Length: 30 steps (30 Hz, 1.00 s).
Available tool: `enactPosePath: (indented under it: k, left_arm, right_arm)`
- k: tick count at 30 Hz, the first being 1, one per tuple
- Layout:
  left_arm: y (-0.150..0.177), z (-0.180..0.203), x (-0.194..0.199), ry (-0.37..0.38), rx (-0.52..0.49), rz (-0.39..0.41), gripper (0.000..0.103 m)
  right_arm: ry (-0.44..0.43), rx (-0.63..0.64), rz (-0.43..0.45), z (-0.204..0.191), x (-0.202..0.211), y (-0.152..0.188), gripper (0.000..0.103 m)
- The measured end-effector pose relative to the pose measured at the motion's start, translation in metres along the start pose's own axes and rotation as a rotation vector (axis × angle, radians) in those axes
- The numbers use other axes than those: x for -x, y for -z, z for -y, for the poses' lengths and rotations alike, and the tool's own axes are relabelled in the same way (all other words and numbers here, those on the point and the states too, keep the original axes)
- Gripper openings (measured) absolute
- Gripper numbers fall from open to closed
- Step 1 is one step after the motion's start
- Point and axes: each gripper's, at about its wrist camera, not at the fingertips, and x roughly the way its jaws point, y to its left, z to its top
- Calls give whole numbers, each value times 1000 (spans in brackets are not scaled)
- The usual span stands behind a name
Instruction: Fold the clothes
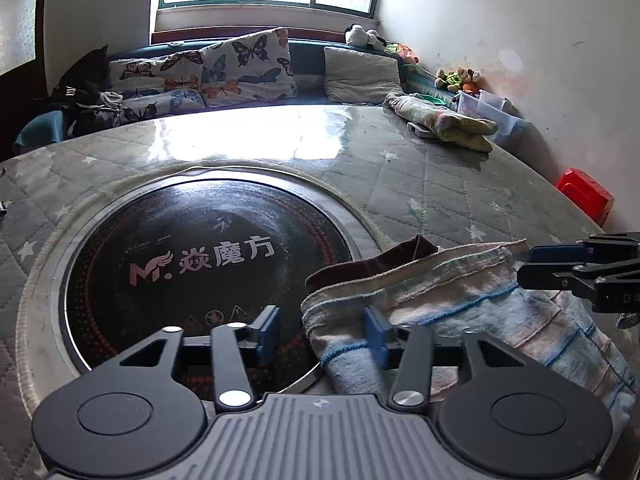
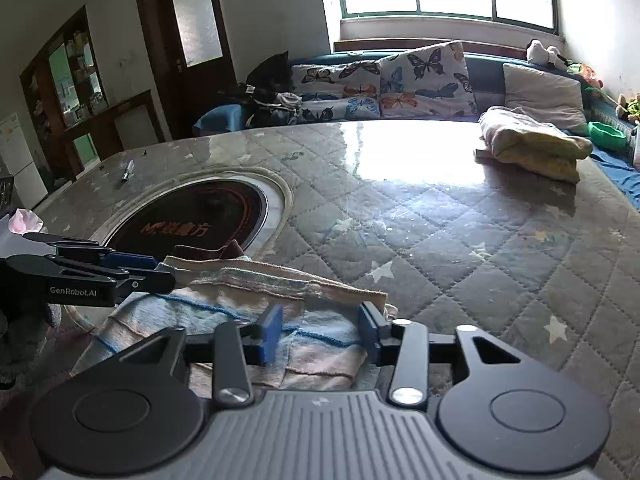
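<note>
Garment lies between both open hand-held grippers.

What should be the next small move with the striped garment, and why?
Probably lift both grippers clear. The striped garment already lies folded flat on the table, and the left gripper and right gripper stand open over its two ends, gripping nothing.

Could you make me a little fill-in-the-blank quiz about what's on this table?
1. The striped garment partly overlaps a round black ____.
2. The sofa cushions are printed with ____.
3. A second bundle of cloth lies at the table's far ____ corner.

Missing words: cooktop; butterflies; right
</note>
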Motion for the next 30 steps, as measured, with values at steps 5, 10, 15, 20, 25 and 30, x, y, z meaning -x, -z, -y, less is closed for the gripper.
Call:
enactPosePath:
  k: [5,10,15,20,25,30]
  left_arm:
    - [4,3,8,-2,-8,7,69]
    - [9,9,15,0,-17,12,84]
    - [15,13,21,2,-19,13,95]
    - [20,12,27,0,-5,11,103]
    - [27,10,32,-10,16,7,103]
    - [29,9,39,-19,30,26,103]
  right_arm:
    - [13,18,31,-12,11,6,61]
    - [25,43,38,-23,19,16,74]
    - [29,37,49,-33,25,28,82]
    - [45,42,52,-40,30,38,86]
    - [42,38,58,-47,40,47,94]
    - [50,109,75,-65,50,56,99]
